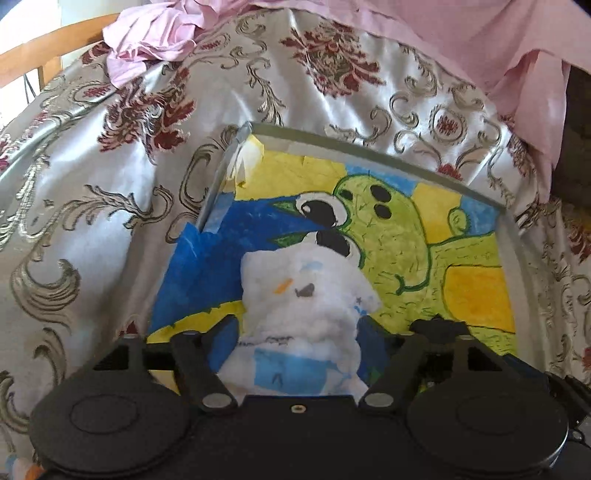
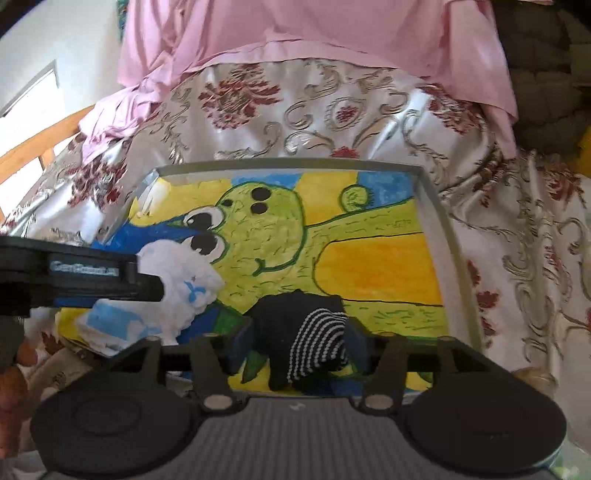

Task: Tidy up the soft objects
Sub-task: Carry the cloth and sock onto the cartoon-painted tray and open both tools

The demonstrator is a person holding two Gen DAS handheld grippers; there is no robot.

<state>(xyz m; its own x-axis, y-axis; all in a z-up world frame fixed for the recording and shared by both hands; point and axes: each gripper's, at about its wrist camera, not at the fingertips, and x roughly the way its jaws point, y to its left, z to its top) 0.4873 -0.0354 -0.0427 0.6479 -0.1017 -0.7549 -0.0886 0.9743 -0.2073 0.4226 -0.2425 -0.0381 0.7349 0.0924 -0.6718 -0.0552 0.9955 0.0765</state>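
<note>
Left gripper (image 1: 297,325) stands apart around the white sock (image 1: 303,295), right gripper (image 2: 299,338) apart around the black sock (image 2: 295,332), both lengthwise over the tray (image 2: 436,206).

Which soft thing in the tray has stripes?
The black sock between the right gripper's fingers, with its black-and-white striped end. The white fluffy one has blue patches instead.

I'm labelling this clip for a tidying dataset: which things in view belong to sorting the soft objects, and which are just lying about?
Part of the job:
- white fluffy cloth with blue patches
- black sock with striped white band
- shallow tray lined with a green cartoon drawing
- left gripper
- right gripper

Lying about:
- pink crumpled sheet
- satin floral bedspread
- wooden bed frame
</note>
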